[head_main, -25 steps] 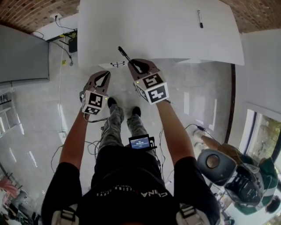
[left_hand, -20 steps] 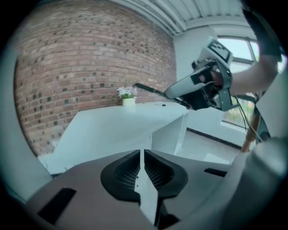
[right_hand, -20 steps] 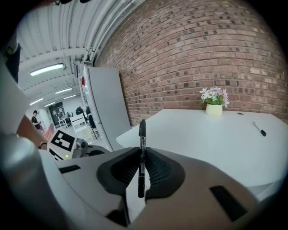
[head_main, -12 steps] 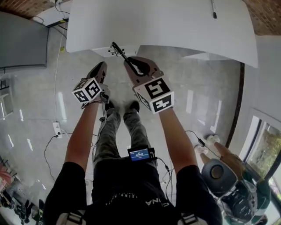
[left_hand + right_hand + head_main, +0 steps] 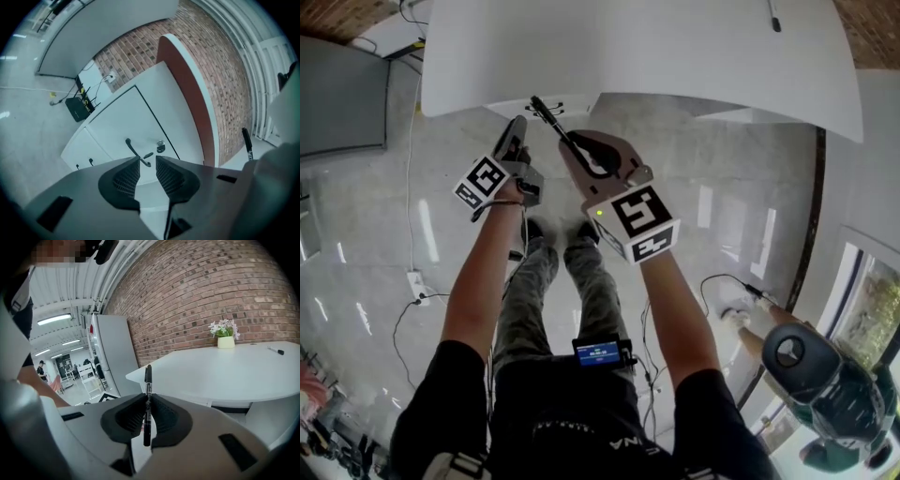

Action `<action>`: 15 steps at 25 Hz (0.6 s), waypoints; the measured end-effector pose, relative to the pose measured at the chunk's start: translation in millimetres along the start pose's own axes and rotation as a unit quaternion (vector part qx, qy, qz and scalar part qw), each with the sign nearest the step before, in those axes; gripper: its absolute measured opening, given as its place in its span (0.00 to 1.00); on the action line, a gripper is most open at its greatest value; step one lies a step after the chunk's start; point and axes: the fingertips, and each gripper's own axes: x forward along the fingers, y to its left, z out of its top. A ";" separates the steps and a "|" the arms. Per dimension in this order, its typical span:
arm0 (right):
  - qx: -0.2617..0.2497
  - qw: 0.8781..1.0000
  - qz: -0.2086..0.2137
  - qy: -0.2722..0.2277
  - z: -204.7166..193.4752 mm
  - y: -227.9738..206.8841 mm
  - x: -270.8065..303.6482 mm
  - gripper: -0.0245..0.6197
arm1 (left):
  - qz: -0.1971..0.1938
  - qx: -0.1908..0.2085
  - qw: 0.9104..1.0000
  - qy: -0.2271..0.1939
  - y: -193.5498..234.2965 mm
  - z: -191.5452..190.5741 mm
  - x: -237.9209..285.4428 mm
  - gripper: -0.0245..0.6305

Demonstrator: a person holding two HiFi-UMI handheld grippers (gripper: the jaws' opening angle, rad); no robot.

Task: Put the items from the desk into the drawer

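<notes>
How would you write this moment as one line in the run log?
left gripper: open, empty, facing drawer handle | right gripper: shut on black marker | desk: second marker lying there

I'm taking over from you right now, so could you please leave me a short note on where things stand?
Right tongs: shut on a black pen, off the desk.
Left tongs: open, empty, aimed at the drawer and its handle, not touching.
The drawer looks closed.
A second pen lies on the far side of the desk, near a flower pot.
Done: one pen picked up.
Left: open the drawer, drop the pen in, fetch the other.
</notes>
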 end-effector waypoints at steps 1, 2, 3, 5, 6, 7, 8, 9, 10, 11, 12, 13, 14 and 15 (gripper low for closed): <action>0.002 1.000 -0.001 0.000 -3.3 0.7 2.6 0.11 | -0.002 -0.011 1.000 -0.006 4.8 1.3 3.3 0.17; 0.003 1.000 -0.003 -0.001 -6.7 1.3 4.9 0.11 | -0.004 -0.015 1.000 -0.009 9.4 2.0 6.8 0.17; 0.005 1.000 -0.004 -0.001 -10.0 1.5 7.1 0.11 | -0.002 -0.012 1.000 -0.007 13.9 2.0 10.7 0.17; 0.008 1.000 -0.007 -0.001 -16.2 0.1 11.5 0.11 | 0.005 0.003 1.000 0.001 23.1 1.4 19.6 0.17; 0.008 1.000 -0.009 0.000 -19.4 -1.6 13.8 0.11 | 0.009 0.009 1.000 0.004 27.7 2.3 24.5 0.17; 0.008 1.000 -0.010 0.002 -22.7 -3.4 16.0 0.11 | 0.013 0.013 1.000 0.005 32.4 4.2 29.6 0.17; 0.010 1.000 -0.010 0.003 -25.5 -5.0 18.0 0.11 | 0.019 0.018 1.000 0.005 37.3 6.6 34.6 0.17; 0.013 1.000 -0.011 0.002 -28.1 -6.4 19.7 0.11 | 0.025 0.023 0.999 0.005 42.4 8.7 39.2 0.17; 0.016 1.000 -0.012 0.001 -31.1 -7.3 20.9 0.11 | 0.033 0.026 0.999 0.005 47.7 10.0 43.2 0.17; 0.018 1.000 -0.012 0.001 -34.1 -7.6 21.6 0.11 | 0.040 0.027 0.999 0.005 52.7 10.5 46.3 0.17; 0.020 1.000 -0.012 -0.001 -36.4 -6.9 22.2 0.11 | 0.046 0.028 0.999 0.006 56.8 10.6 48.5 0.17; 0.021 1.000 -0.012 -0.004 -38.4 -5.7 22.9 0.11 | 0.048 0.028 0.998 0.008 59.2 10.8 50.1 0.17; 0.021 1.000 -0.012 -0.007 -40.6 -4.3 23.6 0.11 | 0.046 0.027 0.999 0.009 59.8 11.3 51.6 0.17; 0.021 1.000 -0.012 -0.011 -42.4 -3.4 24.4 0.11 | 0.042 0.024 0.999 0.009 58.7 12.2 53.4 0.17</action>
